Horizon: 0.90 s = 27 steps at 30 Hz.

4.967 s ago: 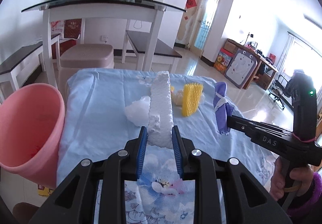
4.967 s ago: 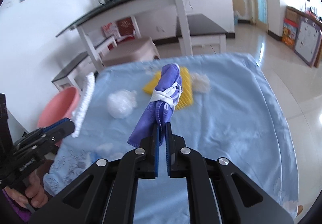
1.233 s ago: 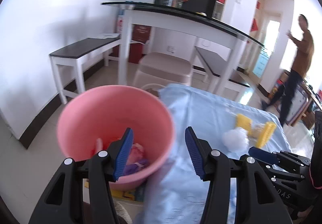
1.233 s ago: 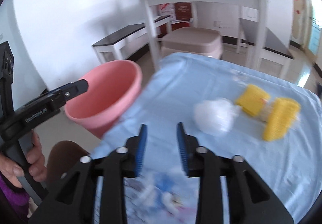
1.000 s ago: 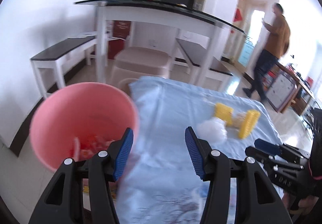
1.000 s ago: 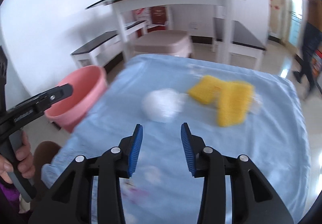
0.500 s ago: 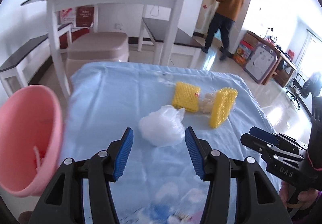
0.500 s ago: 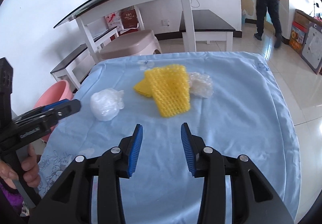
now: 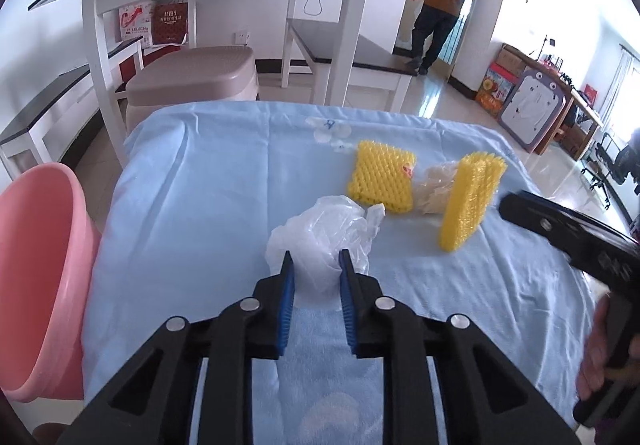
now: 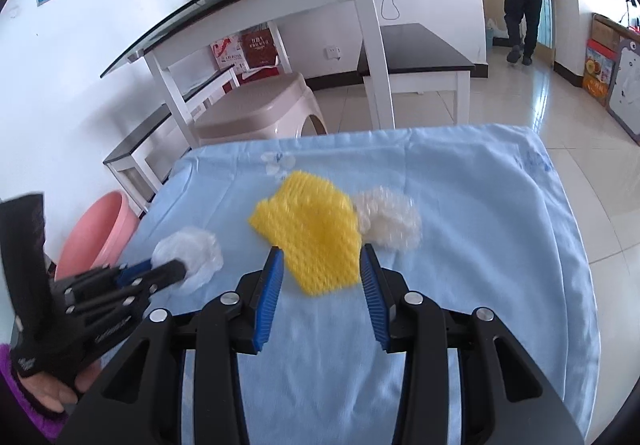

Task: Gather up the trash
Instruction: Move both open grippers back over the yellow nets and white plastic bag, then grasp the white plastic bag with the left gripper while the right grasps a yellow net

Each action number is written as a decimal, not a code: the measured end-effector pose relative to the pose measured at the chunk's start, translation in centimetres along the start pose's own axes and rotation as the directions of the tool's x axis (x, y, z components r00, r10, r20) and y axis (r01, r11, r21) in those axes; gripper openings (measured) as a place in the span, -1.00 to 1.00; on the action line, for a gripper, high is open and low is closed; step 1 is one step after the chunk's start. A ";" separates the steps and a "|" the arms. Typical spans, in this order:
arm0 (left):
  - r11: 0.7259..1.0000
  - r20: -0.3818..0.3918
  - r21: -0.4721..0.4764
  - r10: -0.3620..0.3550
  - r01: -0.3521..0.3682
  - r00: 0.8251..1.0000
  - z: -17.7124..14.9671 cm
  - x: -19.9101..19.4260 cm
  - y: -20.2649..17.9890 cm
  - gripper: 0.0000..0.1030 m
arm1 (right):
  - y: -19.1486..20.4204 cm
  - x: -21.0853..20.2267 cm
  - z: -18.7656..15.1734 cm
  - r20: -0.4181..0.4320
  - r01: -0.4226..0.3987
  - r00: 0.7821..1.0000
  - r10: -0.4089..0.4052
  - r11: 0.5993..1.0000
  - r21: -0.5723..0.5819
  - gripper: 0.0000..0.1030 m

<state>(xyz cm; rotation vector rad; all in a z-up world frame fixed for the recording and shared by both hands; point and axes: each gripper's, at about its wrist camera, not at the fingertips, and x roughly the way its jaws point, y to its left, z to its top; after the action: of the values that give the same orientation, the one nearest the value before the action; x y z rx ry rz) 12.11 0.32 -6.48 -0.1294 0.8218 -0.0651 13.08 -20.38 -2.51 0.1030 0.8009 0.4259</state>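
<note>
Tiled living room, low table under a pale blue cloth (image 9: 192, 205).

1. Left gripper (image 9: 316, 265): jaws closing on the crumpled white plastic bag (image 9: 324, 233), which sits between the blue pads (image 9: 286, 285). Firm contact not confirmed; treat as not yet gripped.
2. Right gripper (image 10: 322, 265): jaws apart, nothing pinched, with the near edge of the upright yellow foam net (image 10: 316, 241) in the gap.
3. Outward from the fingers: second yellow foam net (image 9: 380, 181) lying flat, clear bubble-wrap wad (image 10: 388, 221) touching the upright net, all well apart from the pink bucket (image 9: 36, 277) off the table's left edge.

Step in hand, as judged: simultaneous pickup of 2 pieces. Next move calls for full closure on both, a clean lift, then transfer to the bucket. Risk: thin bag slipping out of a shallow pinch.
</note>
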 end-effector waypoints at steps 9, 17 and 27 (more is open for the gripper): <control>1.000 0.036 -0.017 -0.020 0.020 0.999 -0.5 -2.4 0.7 -0.63 | -1.1 3.2 0.8 -0.042 -0.028 0.999 0.028 1.000 0.000 -0.22; 0.999 0.054 -0.027 -0.022 0.023 0.998 -0.8 -3.5 0.9 -0.63 | 0.2 3.0 -0.1 -0.044 -0.001 0.999 -0.001 0.999 -0.051 -0.76; 0.999 0.095 -0.022 -0.035 0.037 0.995 -1.2 -5.9 0.5 -0.63 | 1.6 -1.2 -1.3 0.004 -0.012 1.000 0.012 0.999 -0.041 -0.83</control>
<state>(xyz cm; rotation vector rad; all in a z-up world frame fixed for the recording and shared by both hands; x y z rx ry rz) 7.18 1.38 -3.07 -0.1683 0.7254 -0.0827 10.91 -19.52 -2.25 0.0705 0.7868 0.4530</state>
